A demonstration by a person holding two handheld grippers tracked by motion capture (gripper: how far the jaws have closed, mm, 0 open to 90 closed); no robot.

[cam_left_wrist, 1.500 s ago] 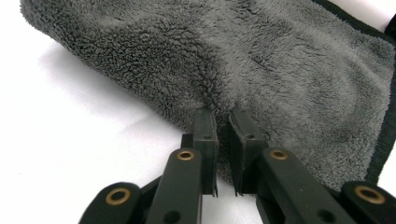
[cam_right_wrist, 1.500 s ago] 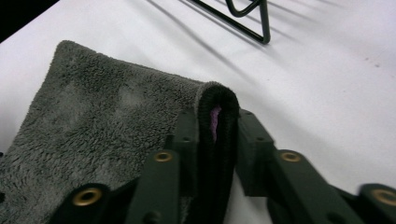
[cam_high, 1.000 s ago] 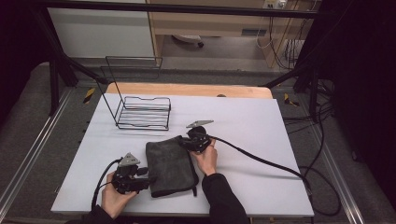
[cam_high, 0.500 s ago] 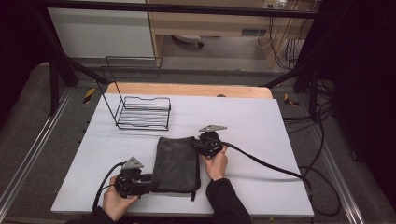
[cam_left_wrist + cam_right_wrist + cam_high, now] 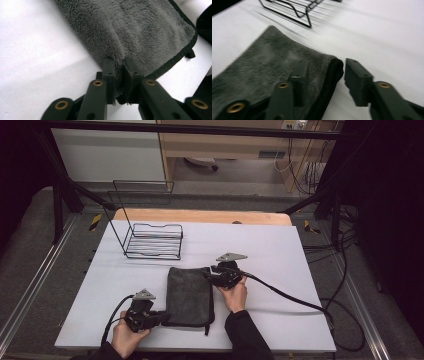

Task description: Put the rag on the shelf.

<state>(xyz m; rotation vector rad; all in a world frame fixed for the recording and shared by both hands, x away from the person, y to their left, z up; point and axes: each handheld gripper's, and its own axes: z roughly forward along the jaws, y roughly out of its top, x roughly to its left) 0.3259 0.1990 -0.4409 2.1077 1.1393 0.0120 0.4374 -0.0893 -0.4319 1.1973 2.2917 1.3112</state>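
On the table [image 5: 300, 250], the grey towel [image 5: 190, 295] lies flat between both hands, its near left edge pinched in the left gripper [image 5: 119, 65] whose jaws have just closed, while the right gripper [image 5: 325, 72], jaws just opened, straddles the far right corner without pressing.

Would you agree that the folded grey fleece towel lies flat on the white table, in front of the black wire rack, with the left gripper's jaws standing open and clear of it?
Not quite: the left gripper has its jaws shut on the near corner of the folded grey fleece towel, as the left gripper view shows. The towel does lie flat on the white table, in front of the black wire rack.
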